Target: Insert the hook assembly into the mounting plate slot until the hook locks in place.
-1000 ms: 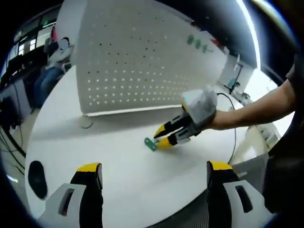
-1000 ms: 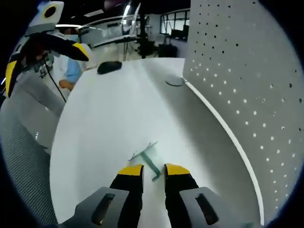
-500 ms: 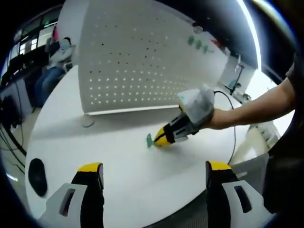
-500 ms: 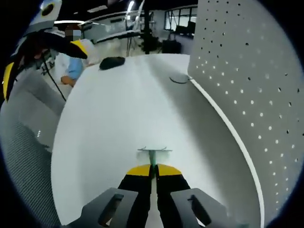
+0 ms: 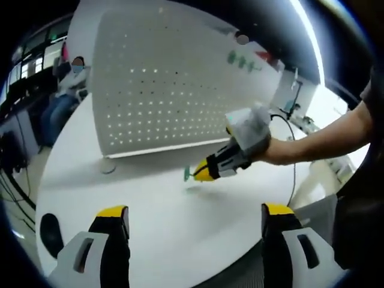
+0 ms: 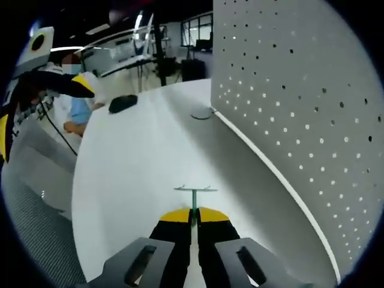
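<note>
We see the right gripper (image 6: pixel 193 217) pinching the green hook (image 6: pixel 194 195) clear above the table (image 6: pixel 132 162), near the pegboard (image 6: pixel 300 90) foot, left gripper (image 5: pixel 191 217) spread, well back.

Right hand-held gripper (image 6: pixel 193 215) clamped; left (image 5: pixel 191 217) agape.

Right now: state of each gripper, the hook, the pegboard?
left gripper: open, jaws wide apart, holding nothing.
right gripper: shut on the green hook.
green hook: clamped by its stem, lifted off the white table, cross-piece pointing away from the jaws, not inserted.
perforated mounting plate: upright on the table, nothing mounted where visible.
</note>
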